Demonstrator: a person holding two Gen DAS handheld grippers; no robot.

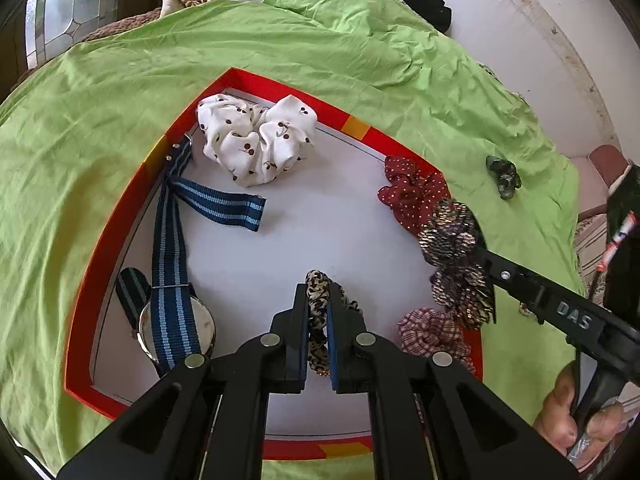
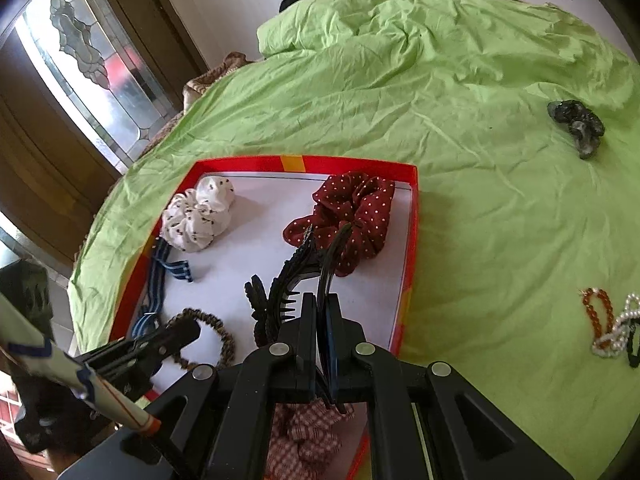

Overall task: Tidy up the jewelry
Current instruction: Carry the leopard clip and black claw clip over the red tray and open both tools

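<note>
Left gripper (image 1: 318, 320) is clenched on a leopard-print scrunchie (image 1: 317, 312) over the red-rimmed tray (image 1: 100, 248); right gripper (image 2: 320, 320) clamps a black claw clip (image 2: 296, 276) near the tray's right edge, white floor open between.

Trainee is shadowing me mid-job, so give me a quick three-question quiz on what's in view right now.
1. True or false: the left gripper has its jaws shut on the leopard-print hair tie.
2. Which lies outside the red tray? A) white scrunchie B) pearl bracelet C) dotted red scrunchie
3. Fill in: the right gripper holds a black ____.

Key: 1 true; 2 B; 3 hair claw.
</note>
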